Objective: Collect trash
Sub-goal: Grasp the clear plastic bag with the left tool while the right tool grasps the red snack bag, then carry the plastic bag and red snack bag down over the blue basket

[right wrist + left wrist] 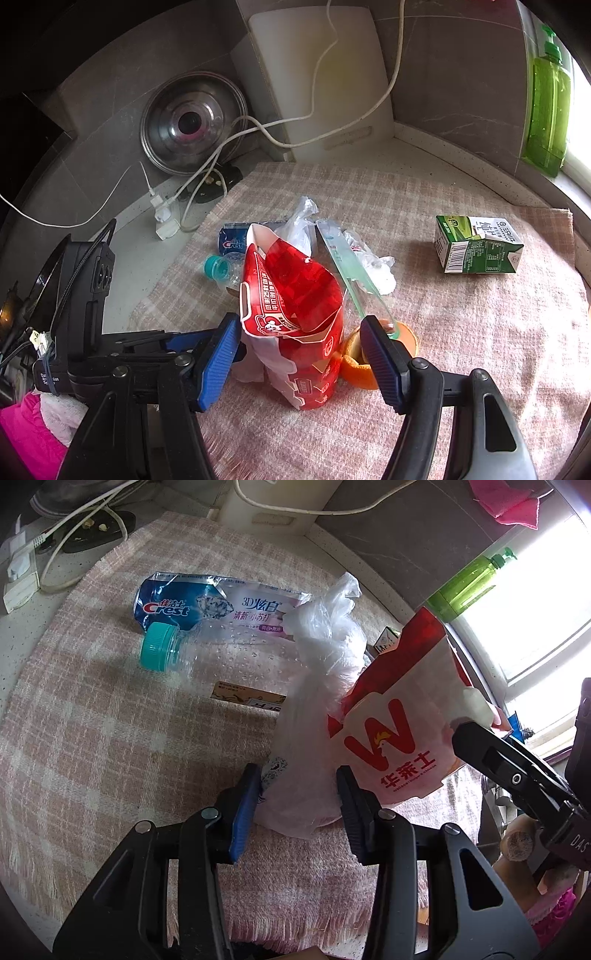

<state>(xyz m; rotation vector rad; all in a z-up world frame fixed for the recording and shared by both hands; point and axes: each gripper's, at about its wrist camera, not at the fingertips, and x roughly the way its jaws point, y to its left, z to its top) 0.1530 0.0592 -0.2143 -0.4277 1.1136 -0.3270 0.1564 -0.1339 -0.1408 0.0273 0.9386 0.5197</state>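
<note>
A red and white paper bag (306,325) stands open on the pink checked cloth (461,332). My right gripper (301,354) is open and straddles it, with a gap at the right pad. The same paper bag (388,738) fills the right of the left wrist view. My left gripper (297,801) is open, and a crumpled clear plastic bag (314,709) runs down between its fingers. Behind lie a clear bottle with a teal cap (159,651) and a Crest toothpaste tube (207,605). Orange peel (360,365) sits by the paper bag, with a toothbrush pack (347,269) beyond.
A green milk carton (476,245) lies at the right on the cloth. White cables (258,129), a plug (164,218), a metal pot lid (192,122) and a white board (325,81) crowd the back. A green soap bottle (546,107) stands on the window sill.
</note>
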